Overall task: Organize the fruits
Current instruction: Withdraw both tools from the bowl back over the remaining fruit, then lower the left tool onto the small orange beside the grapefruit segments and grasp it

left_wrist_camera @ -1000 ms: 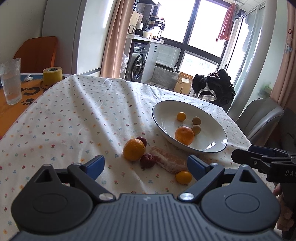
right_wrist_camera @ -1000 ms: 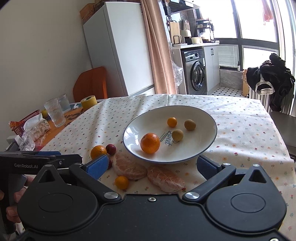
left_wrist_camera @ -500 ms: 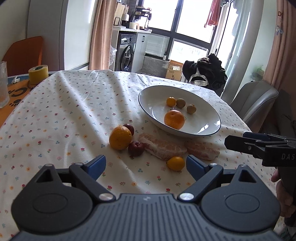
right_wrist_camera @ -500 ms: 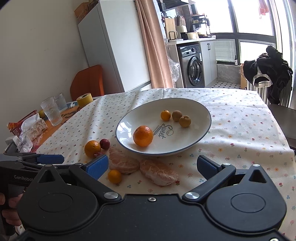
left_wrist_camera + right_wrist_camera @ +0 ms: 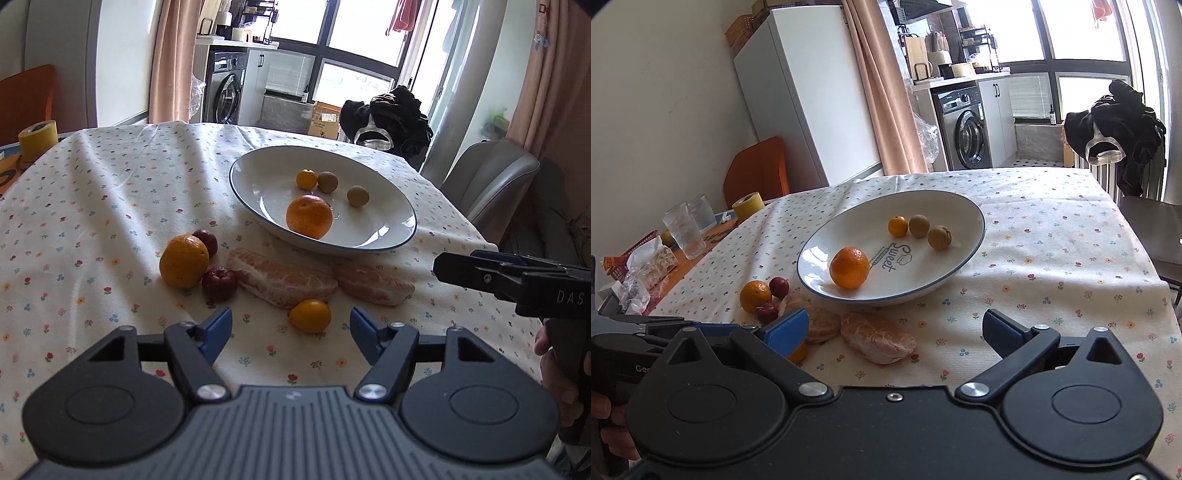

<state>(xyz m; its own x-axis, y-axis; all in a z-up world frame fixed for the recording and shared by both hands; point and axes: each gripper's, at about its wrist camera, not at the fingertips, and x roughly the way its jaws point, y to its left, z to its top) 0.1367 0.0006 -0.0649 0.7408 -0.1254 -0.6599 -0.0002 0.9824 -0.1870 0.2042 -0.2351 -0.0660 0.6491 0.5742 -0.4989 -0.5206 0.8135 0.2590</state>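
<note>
Both grippers are hovering low over the near edge of the desk, jaws spread wide and holding nothing. Left gripper (image 5: 291, 328) has the small kumquat (image 5: 310, 315) sitting right between its blue pads on the flowery tablecloth (image 5: 92, 206). Going left to right along the near side: a loose orange (image 5: 183, 260) with two dark red fruits touching it, one behind (image 5: 205, 240) and one in front (image 5: 219, 283), then two peeled pomelo segments, the first (image 5: 280, 277) and the second (image 5: 373, 283), lying end to end just in front of the plate. The white plate (image 5: 369, 236) sits mid-desk with a mandarin (image 5: 308, 217), a tiny orange fruit (image 5: 306, 179) and two brownish round ones (image 5: 327, 181) (image 5: 358, 196) inside. The right gripper (image 5: 894, 328) is lined up near the second segment (image 5: 878, 342), its left pad partly blocking the kumquat.
</note>
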